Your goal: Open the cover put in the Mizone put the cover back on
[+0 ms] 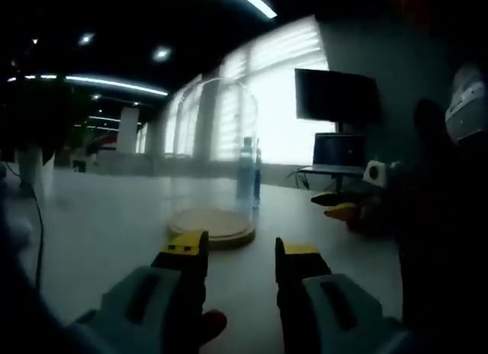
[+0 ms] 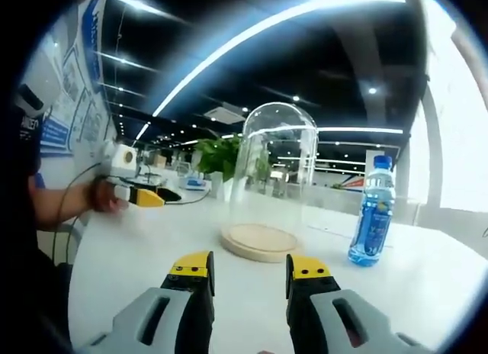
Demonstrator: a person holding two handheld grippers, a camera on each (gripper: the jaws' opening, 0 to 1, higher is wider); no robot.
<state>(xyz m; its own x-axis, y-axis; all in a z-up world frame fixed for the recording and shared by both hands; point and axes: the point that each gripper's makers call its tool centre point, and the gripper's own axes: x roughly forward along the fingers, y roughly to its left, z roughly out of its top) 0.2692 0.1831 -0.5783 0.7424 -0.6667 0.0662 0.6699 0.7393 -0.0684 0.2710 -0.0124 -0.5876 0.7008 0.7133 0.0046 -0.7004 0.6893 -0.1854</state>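
Observation:
A clear glass dome cover (image 2: 274, 167) stands on a round wooden base (image 2: 259, 242) on the white table. The blue Mizone bottle (image 2: 374, 213) stands upright outside the dome, to its right in the right gripper view. In the left gripper view the dome (image 1: 217, 140) sits on its base (image 1: 212, 226) with the bottle (image 1: 245, 175) behind it. My left gripper (image 1: 240, 255) is open and empty, short of the base. My right gripper (image 2: 250, 268) is open and empty too, just before the base. Each gripper also appears across the table in the other's view: left gripper (image 2: 141, 195), right gripper (image 1: 343, 209).
The white table (image 2: 137, 255) stretches wide around the base. A person's hand (image 2: 103, 197) holds the far gripper. A monitor (image 1: 335, 98) and laptop (image 1: 338, 150) stand by the bright windows. A green plant (image 2: 217, 156) is behind the dome.

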